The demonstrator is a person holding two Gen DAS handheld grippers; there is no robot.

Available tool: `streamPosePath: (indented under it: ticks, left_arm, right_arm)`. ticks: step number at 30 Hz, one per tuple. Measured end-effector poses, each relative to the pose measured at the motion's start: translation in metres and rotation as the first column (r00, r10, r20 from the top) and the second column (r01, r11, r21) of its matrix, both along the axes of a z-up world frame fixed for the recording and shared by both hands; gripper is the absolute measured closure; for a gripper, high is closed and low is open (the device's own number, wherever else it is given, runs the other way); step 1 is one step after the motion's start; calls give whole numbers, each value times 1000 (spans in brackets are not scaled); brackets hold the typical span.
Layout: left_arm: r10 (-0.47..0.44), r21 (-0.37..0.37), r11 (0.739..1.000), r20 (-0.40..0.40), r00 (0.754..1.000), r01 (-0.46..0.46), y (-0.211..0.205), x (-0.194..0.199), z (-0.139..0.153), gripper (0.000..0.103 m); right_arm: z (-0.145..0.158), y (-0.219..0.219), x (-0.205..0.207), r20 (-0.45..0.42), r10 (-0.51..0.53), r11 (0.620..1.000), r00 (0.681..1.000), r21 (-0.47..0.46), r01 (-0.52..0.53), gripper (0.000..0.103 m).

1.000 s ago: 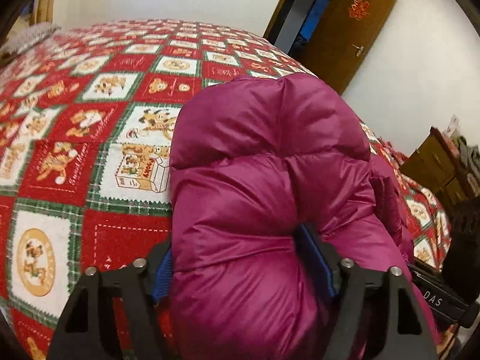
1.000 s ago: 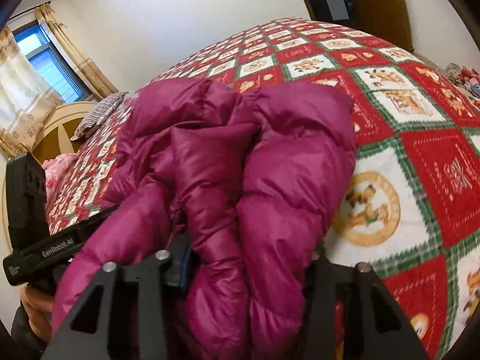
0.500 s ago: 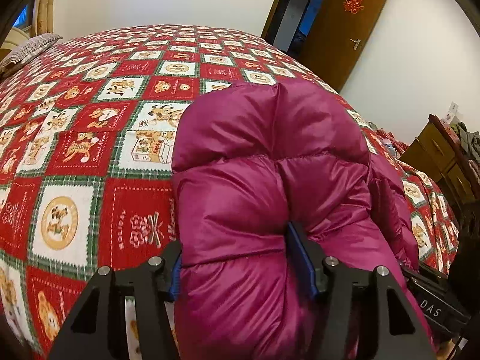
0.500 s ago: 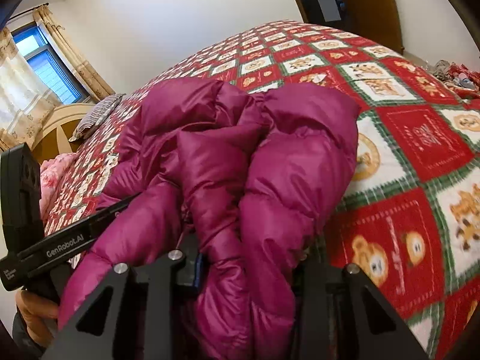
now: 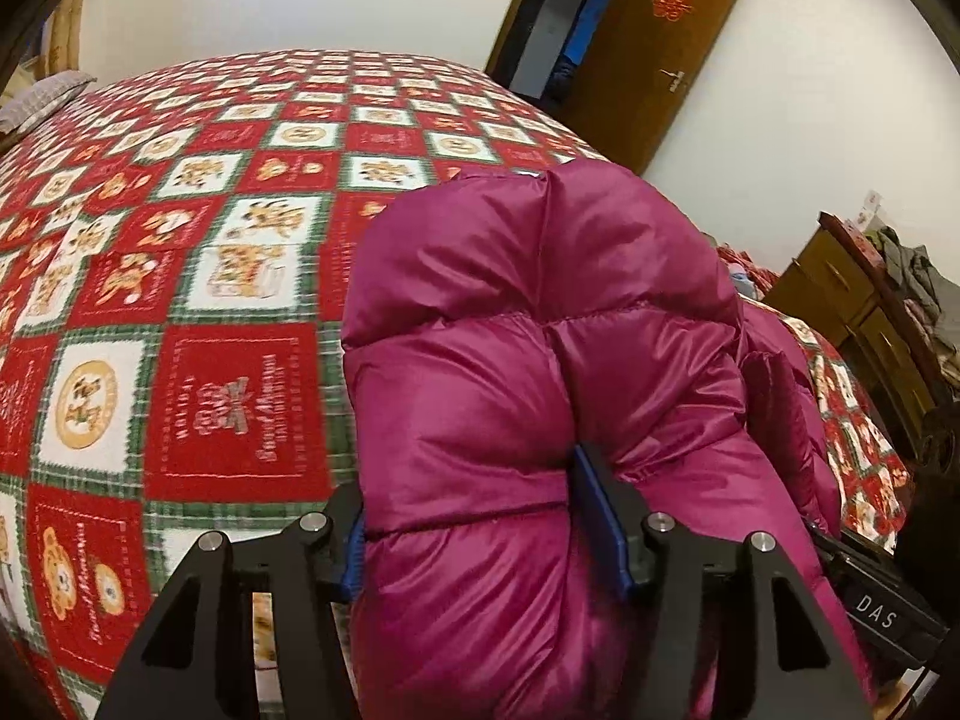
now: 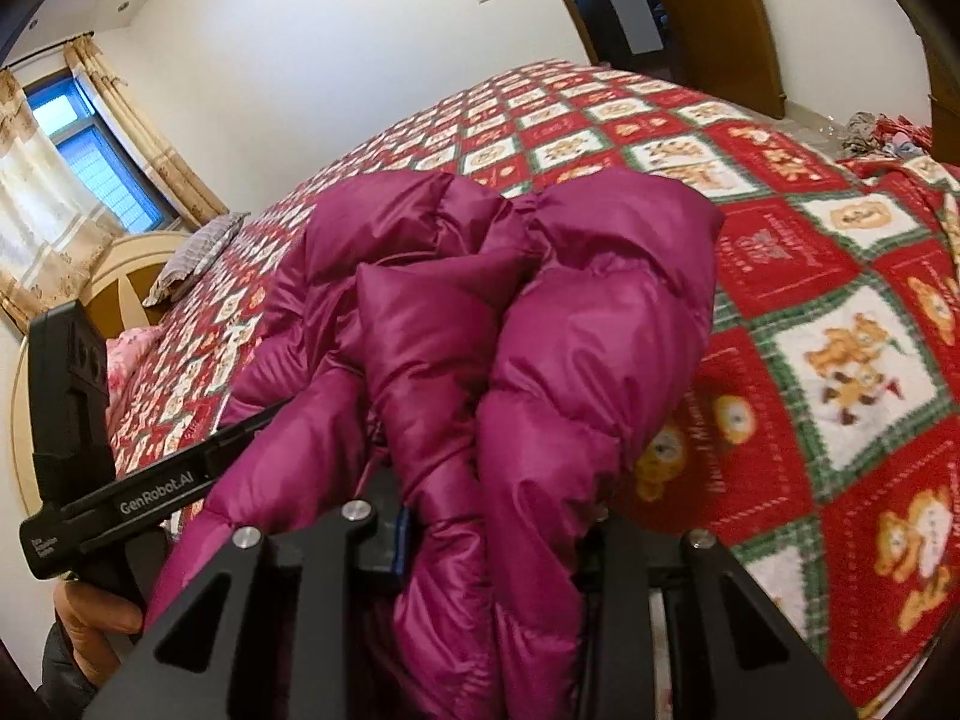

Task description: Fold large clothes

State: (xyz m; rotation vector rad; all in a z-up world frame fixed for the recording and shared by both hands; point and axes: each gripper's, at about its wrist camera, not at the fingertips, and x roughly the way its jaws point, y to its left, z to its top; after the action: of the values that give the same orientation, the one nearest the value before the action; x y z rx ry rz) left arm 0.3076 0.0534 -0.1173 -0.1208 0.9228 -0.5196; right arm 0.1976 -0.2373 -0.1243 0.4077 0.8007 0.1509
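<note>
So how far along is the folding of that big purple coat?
Partway, it seems. The magenta puffer jacket is already bunched into thick layers. In hand: the left claw and right claw each pinch a padded fold, carrying it over the checked bedspread. Left: laying it down flat and neatening it, since it looks lumpy, not tidy.

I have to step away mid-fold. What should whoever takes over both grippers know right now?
Left gripper: jaws just closed further, clamped on the magenta down jacket.
Right gripper: jaws just closed further, clamped on the same jacket's bunched edge.
Jacket is gathered, puffy, on the red teddy-bear quilt.
Done: both edges gripped.
Left: carry the fold over, lay flat, release.
</note>
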Motion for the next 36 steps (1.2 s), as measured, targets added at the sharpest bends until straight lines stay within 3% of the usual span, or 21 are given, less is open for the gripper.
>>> streamPosePath:
  ticks: [15, 36]
  left_arm:
    - [-115, 18, 993, 63, 991, 114, -72, -21, 25, 45]
    - [-116, 46, 992, 44, 992, 114, -96, -23, 22, 45]
  right_arm:
    - [19, -62, -36, 63, -123, 992, 990, 24, 122, 69]
    - [23, -69, -43, 69, -129, 992, 989, 21, 128, 69]
